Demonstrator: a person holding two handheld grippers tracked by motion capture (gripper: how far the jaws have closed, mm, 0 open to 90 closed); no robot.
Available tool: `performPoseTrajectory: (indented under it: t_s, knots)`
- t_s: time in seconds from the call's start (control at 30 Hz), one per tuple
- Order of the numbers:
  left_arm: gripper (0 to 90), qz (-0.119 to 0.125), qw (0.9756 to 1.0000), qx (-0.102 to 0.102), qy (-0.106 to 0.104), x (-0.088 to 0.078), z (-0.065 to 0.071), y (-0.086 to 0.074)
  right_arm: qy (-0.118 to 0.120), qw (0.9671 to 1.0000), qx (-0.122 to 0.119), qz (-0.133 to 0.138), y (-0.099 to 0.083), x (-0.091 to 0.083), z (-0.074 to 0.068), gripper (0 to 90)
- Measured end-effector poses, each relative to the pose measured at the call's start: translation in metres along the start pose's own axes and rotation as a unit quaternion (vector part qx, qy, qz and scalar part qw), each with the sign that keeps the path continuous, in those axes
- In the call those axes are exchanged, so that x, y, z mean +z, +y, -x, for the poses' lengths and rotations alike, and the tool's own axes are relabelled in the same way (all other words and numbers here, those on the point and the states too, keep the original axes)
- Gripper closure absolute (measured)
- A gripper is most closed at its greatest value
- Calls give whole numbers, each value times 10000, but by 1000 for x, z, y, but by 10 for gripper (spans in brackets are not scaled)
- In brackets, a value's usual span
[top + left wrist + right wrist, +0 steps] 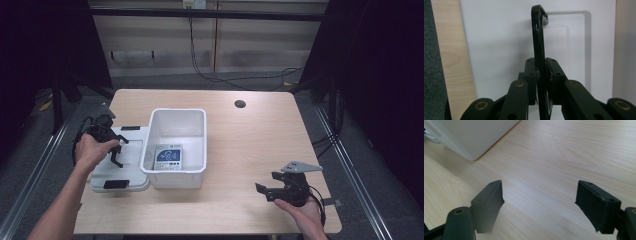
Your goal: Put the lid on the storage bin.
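left gripper (541, 82) pinches a thin black clip handle (537, 37) edge-on between its pads, directly above the flat white lid (120, 165); the lid lies on the wooden table (260, 135) touching the 9 o'clock wall of the white bin (177, 145). right gripper (265, 191) hangs with jaws spread and nothing between them over bare wood near the table's 5 o'clock corner, well apart from the bin, whose corner sits at 10 o'clock in the right gripper view. a blue-and-white card (169, 157) lies flat inside the bin.
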State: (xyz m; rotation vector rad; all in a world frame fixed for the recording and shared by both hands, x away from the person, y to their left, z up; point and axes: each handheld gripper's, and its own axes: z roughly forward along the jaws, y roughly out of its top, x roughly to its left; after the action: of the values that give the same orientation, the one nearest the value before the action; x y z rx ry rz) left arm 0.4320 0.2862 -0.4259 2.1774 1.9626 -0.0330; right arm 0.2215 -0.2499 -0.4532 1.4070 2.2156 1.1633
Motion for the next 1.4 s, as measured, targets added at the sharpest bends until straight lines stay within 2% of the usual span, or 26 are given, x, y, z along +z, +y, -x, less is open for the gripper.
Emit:
performPoseTrajectory:
  t_s: [0.13, 0.17, 0.23, 0.4, 0.53, 0.67, 0.87, 1.13, 1.3, 1.4]
  knots:
    - [813, -5, 10000, -29, -93, -1, -2, 0, 6, 10000, -5, -26, 0, 1, 0, 214]
    - [819, 5, 9998, -153, -116, -1, -1, 0, 4, 10000, 0, -29, 0, 1, 0, 214]
    - [838, -32, 9996, -237, -142, -2, 3, 1, 4, 10000, -4, -39, 0, 2, 0, 213]
    - [846, -94, 9999, -115, 24, -3, 8, 3, 1, 10000, 8, -66, 0, 2, 0, 214]
    - [847, -123, 9998, -166, 62, -3, 12, 3, 4, 10000, -4, -62, 0, 2, 1, 214]
    - [847, -113, 9999, -77, 68, -7, 13, 3, 1, 10000, 9, -56, 0, 2, 1, 214]
    - [846, -86, 9999, 57, 52, -19, 13, 1, 23, 10000, 3, -69, 0, 2, 1, 214]
    - [847, 4, 10000, 46, 51, -35, 10, -2, 25, 10000, 1, -86, 0, 2, 0, 214]
    - [847, 45, 9999, 108, 71, -49, 9, -4, 23, 10000, 0, -82, 0, 1, 0, 213]
    - [846, -10, 9999, 127, 82, -54, 7, -5, 23, 10000, -3, -80, 0, 1, 0, 213]
